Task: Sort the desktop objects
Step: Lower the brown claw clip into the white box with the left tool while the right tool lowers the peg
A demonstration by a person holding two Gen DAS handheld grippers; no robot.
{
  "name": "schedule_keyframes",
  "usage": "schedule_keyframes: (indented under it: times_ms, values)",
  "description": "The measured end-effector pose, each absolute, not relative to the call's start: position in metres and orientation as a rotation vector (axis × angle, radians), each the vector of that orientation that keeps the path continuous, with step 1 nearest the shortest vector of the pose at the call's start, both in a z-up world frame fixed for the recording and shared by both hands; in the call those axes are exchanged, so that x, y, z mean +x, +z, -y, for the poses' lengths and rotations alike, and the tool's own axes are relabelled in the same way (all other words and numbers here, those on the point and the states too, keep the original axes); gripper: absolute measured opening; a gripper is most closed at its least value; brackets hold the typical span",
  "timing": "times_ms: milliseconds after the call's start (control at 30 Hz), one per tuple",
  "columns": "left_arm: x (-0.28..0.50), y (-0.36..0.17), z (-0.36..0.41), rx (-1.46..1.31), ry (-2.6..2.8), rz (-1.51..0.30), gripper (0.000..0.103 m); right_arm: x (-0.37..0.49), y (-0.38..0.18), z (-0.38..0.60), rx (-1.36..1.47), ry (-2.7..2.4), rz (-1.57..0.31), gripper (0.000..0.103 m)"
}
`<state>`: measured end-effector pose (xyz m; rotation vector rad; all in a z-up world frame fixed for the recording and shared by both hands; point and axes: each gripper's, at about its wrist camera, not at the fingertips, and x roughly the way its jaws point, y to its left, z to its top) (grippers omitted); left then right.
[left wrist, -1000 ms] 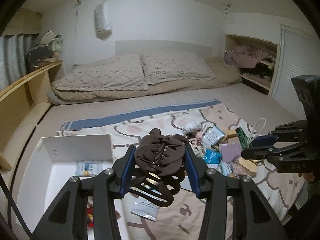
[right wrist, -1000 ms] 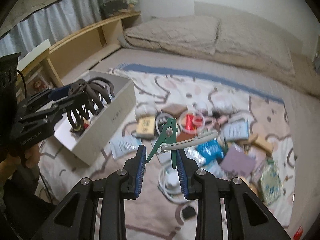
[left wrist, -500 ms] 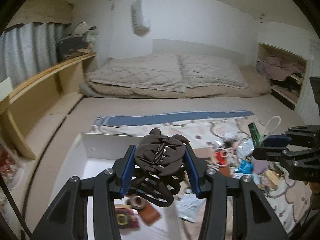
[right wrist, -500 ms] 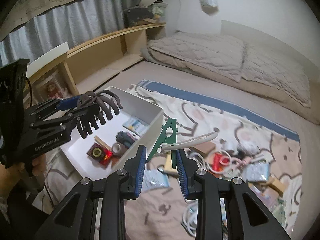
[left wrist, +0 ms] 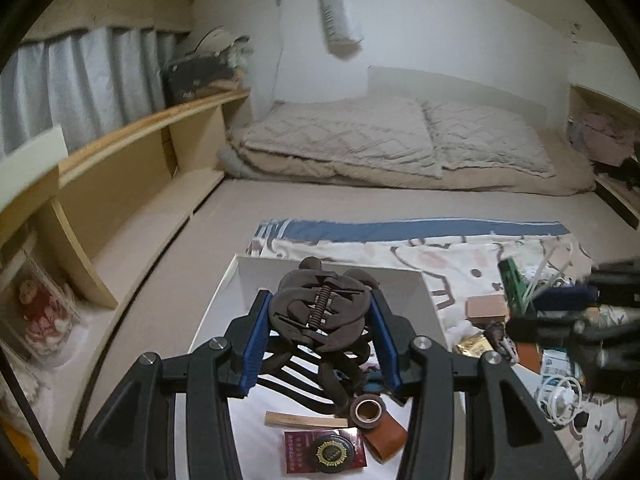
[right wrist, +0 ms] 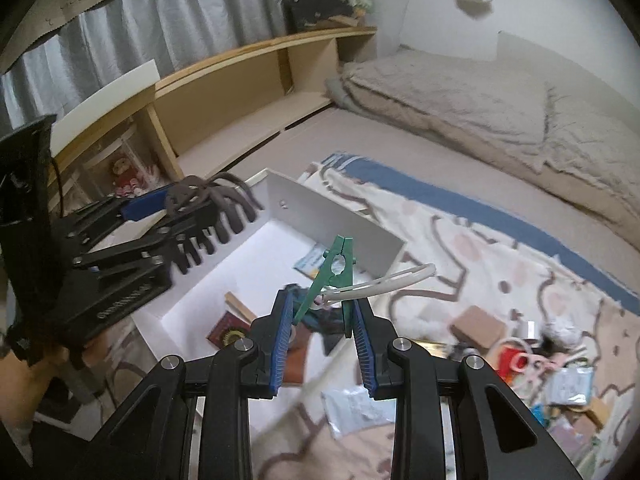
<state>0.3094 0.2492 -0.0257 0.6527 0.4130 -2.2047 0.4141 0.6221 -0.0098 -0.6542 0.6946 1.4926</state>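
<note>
Both tools carry loads over the white box: left tool clamps a brown hair claw, right tool pinches a green clip; next, I judge, release inside

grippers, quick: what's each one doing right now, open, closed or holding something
Left gripper: closed on the brown hair claw clip.
Right gripper: closed on the green clothespin, which has a white loop hanging from it.
</note>
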Motion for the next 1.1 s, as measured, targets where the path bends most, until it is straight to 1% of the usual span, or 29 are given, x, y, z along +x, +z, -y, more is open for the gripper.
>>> schedule_keyframes:
  times_ms: [233,500,967,1100]
  values:
    - [0.294,-0.056,-0.213,0.729,-2.15,-0.518,0.047,0.401,-0.037,-0.651,-0.681,1.47,-0.765,0.031]
    - [0.271,-0.084,-0.181,0.78,-2.08,-0.64,0.047,0.401,-0.046,-0.672,-0.666,1.439,-0.806,0.031]
    - [0.231,-0.104,-0.148,0.864,-1.995,-0.721,0.047,0.41,-0.06,-0.685,-0.631,1.372,-0.869,0.031]
    - [0.223,-0.116,-0.147,0.87,-2.011,-0.661,0.047,0.412,-0.059,-0.684,-0.622,1.361,-0.871,0.031]
